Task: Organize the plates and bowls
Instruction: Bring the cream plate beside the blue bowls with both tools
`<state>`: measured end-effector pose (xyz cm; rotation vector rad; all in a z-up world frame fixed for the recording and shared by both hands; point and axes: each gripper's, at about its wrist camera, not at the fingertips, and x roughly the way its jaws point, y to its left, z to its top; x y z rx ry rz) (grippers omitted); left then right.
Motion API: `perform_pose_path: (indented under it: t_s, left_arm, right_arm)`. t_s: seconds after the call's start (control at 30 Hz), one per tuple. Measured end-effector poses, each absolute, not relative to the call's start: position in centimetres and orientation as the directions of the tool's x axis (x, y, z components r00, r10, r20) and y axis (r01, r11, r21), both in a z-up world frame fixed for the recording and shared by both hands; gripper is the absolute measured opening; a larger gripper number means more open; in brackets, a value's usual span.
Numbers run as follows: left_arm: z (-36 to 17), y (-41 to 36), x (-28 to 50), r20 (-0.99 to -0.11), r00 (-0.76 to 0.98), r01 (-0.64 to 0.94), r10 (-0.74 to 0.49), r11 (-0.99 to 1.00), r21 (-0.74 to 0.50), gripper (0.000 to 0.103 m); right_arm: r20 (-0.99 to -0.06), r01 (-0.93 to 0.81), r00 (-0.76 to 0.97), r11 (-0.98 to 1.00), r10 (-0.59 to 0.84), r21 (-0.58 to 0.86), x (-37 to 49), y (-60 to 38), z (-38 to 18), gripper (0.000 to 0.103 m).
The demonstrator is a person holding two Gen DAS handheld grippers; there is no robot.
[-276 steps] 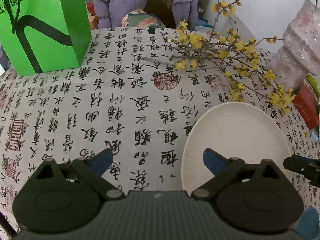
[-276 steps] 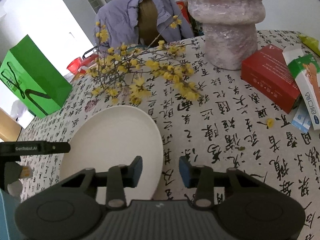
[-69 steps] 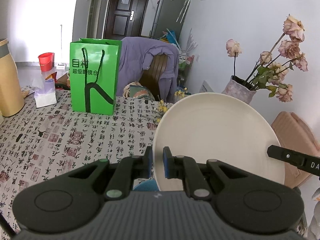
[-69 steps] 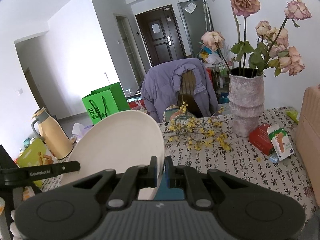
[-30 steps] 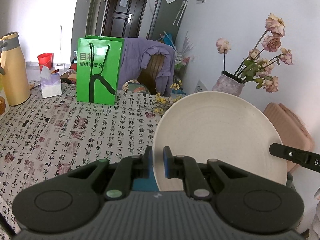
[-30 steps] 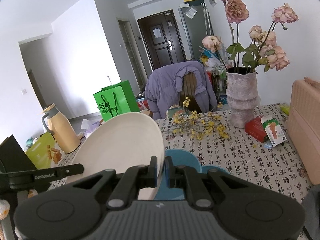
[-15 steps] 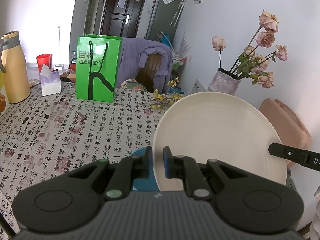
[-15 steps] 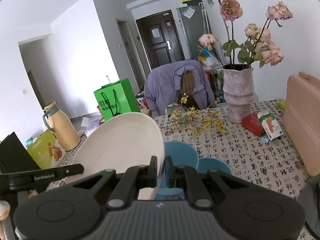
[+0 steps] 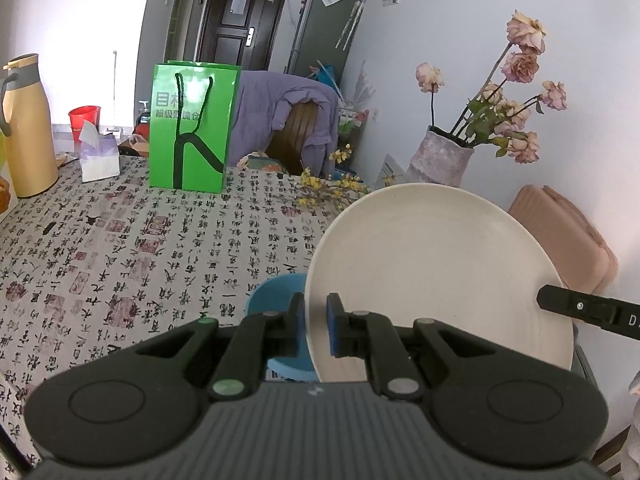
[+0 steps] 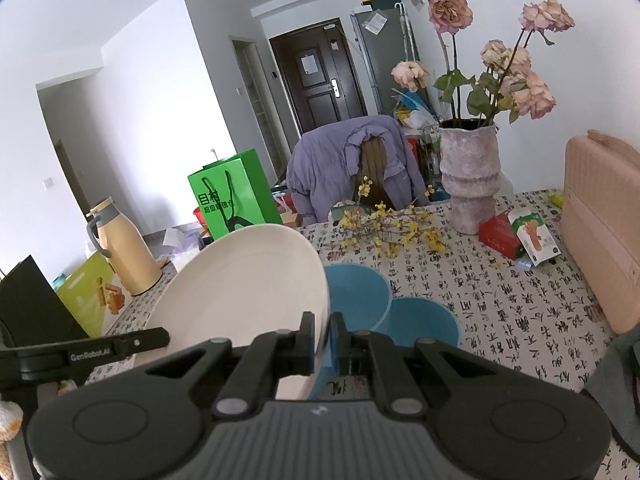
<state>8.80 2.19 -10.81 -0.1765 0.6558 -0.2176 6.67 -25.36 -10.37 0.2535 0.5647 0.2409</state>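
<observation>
Pinching opposite edges of one cream plate (image 9: 432, 276), the left gripper (image 9: 316, 326) and right gripper (image 10: 322, 338) each stand clamped on its rim, carrying it tilted in the air between them. Just beyond and below lie two blue bowls (image 10: 358, 294), touching, on the table (image 9: 120, 240); from the right view they sit ahead, slightly right of the plate, nearer the right hand.

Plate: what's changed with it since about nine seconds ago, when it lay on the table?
Both grippers, open beside it then, have closed on opposite rims of the plate: left gripper, right gripper. It is now lifted off the tablecloth, tilted, above two blue bowls, which only came into view in the last second. Over that second the grip looks unchanged.
</observation>
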Motion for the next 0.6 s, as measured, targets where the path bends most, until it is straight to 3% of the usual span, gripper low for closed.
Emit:
perform_pose_path:
  t_s: [0.6]
  left_arm:
    - [-13.4,2.3,6.6,-0.602,0.755,0.145,-0.261,0.961,-0.234,0.012]
  right_arm:
    - [-0.519,-0.145,0.801,0.938,0.298,0.316,4.5,-25.3,-12.9,0.008]
